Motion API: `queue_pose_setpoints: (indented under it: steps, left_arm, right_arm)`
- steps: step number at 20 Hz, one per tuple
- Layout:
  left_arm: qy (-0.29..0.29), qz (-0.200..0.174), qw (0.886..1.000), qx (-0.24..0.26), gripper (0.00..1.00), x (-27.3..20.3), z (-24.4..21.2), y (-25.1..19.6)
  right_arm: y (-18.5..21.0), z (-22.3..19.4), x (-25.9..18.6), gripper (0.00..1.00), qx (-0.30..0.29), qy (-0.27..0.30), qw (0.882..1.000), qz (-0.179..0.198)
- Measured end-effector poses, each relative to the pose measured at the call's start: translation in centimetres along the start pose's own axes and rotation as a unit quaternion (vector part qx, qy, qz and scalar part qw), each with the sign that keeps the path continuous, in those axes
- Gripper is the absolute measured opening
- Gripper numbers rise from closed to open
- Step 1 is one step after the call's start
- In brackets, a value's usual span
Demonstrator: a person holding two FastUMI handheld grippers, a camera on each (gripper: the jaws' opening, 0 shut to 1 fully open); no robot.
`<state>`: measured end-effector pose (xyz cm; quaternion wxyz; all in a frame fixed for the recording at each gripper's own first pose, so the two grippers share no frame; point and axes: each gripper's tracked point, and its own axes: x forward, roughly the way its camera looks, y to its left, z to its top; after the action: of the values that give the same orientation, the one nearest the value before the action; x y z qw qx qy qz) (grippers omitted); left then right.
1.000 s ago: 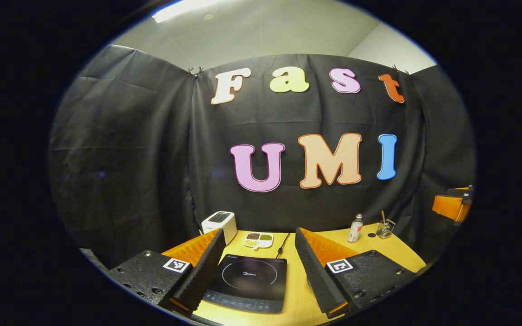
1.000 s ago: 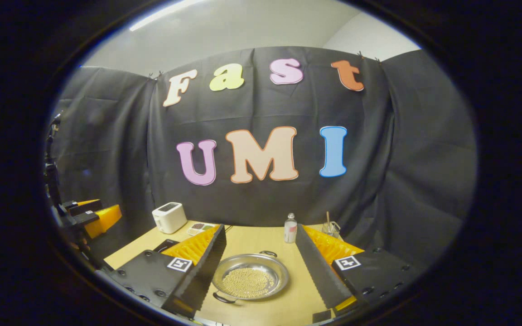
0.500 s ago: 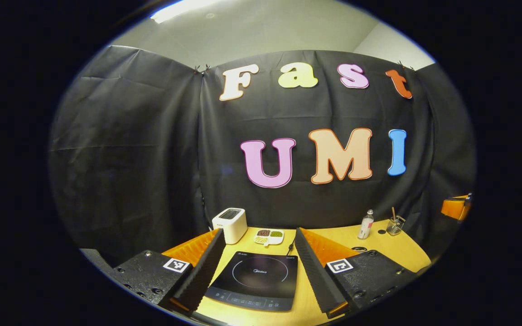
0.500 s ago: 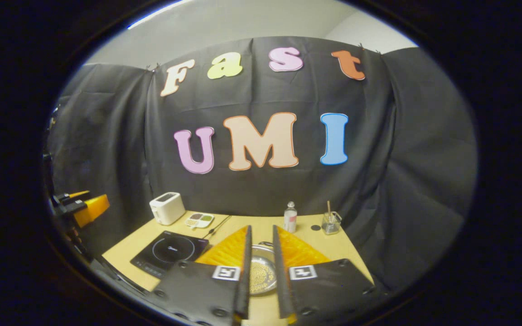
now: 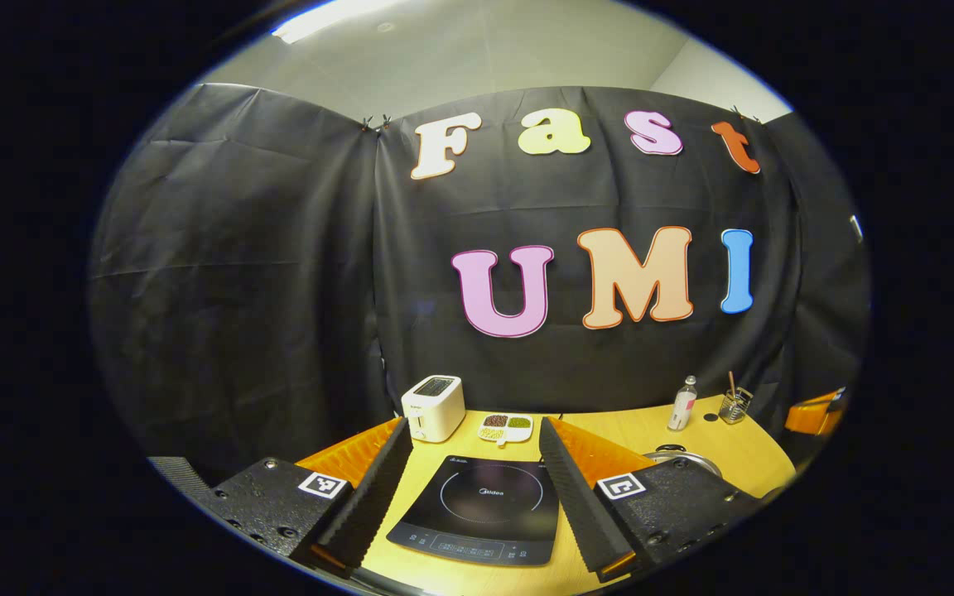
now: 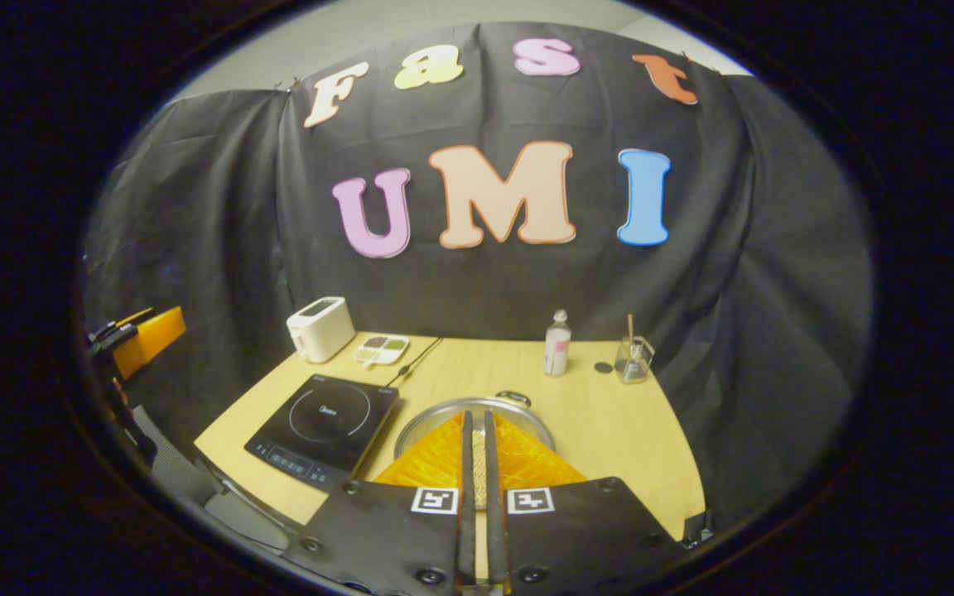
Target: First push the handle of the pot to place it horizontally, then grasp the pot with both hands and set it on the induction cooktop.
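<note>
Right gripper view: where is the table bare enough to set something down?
Bare wood lies right of the pot, toward the table's right edge, and between the cooktop and bottle. The back left is crowded with the toaster, divided dish and cable.

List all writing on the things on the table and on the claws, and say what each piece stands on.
Nothing can be quoted with certainty.
Induction cooktop: centre logo, corner print and panel marks, all too small to read.
Toaster: small front mark, blurred.
Bottle: label, unreadable.
Left claw and right claw: square black-and-white coded tags, no words.
</note>
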<state>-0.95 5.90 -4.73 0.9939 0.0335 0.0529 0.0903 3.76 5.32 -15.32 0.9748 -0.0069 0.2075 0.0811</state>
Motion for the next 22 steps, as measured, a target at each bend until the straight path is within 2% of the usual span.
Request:
queue_pose_setpoints:
  steps: [1, 7, 8, 9, 10, 11, 12, 13, 14, 15, 16, 22]
  left_arm:
    - [0.002, 0.001, 1.000, -0.001, 0.89, 0.1, -0.2, 0.2]
    - [0.022, 0.010, 1.000, 0.001, 0.89, 0.6, -2.0, 2.1]
    - [0.026, 0.010, 1.000, 0.000, 0.94, 0.8, -2.3, 2.3]
    - [0.027, 0.006, 1.000, -0.002, 0.94, 0.9, -2.6, 2.4]
    - [0.027, 0.001, 1.000, -0.005, 0.90, 1.0, -2.7, 2.4]
    - [0.029, -0.002, 1.000, -0.007, 0.90, 1.1, -2.9, 2.6]
    - [0.031, -0.003, 0.999, -0.008, 0.94, 1.2, -3.4, 2.9]
    - [0.034, 0.000, 0.999, -0.005, 0.90, 1.4, -3.7, 3.3]
    - [0.037, 0.003, 0.999, 0.001, 0.90, 1.5, -4.1, 3.8]
    - [0.040, 0.006, 0.999, 0.009, 0.99, 1.8, -4.4, 4.3]
    - [0.043, 0.008, 0.999, 0.016, 0.89, 2.0, -4.8, 4.7]
    - [0.063, 0.004, 0.998, 0.025, 0.96, 3.2, -7.2, 6.2]
  right_arm:
    - [0.4, -1.0, 0.4, 0.07, 0.001, 0.016, 1.000, 0.005]
    - [2.5, -6.8, 2.6, 0.07, -0.009, 0.093, 0.995, 0.018]
    - [2.6, -7.9, 3.0, 0.08, -0.012, 0.108, 0.994, 0.016]
    - [2.6, -8.8, 3.4, 0.08, -0.016, 0.121, 0.992, 0.012]
    - [2.8, -10.0, 3.7, 0.08, -0.019, 0.137, 0.990, 0.008]
    - [3.0, -11.1, 3.9, 0.08, -0.021, 0.155, 0.988, 0.007]
    - [3.2, -12.4, 4.2, 0.08, -0.023, 0.174, 0.985, 0.005]
    - [3.3, -13.7, 4.4, 0.08, -0.024, 0.195, 0.980, 0.003]
    - [3.3, -15.0, 4.6, 0.07, -0.025, 0.212, 0.977, -0.001]
    - [3.4, -16.0, 4.8, 0.08, -0.026, 0.229, 0.973, -0.004]
    - [3.5, -17.3, 5.0, 0.07, -0.027, 0.246, 0.969, -0.007]
    - [3.3, -22.1, 6.5, 0.08, -0.004, 0.313, 0.949, -0.026]
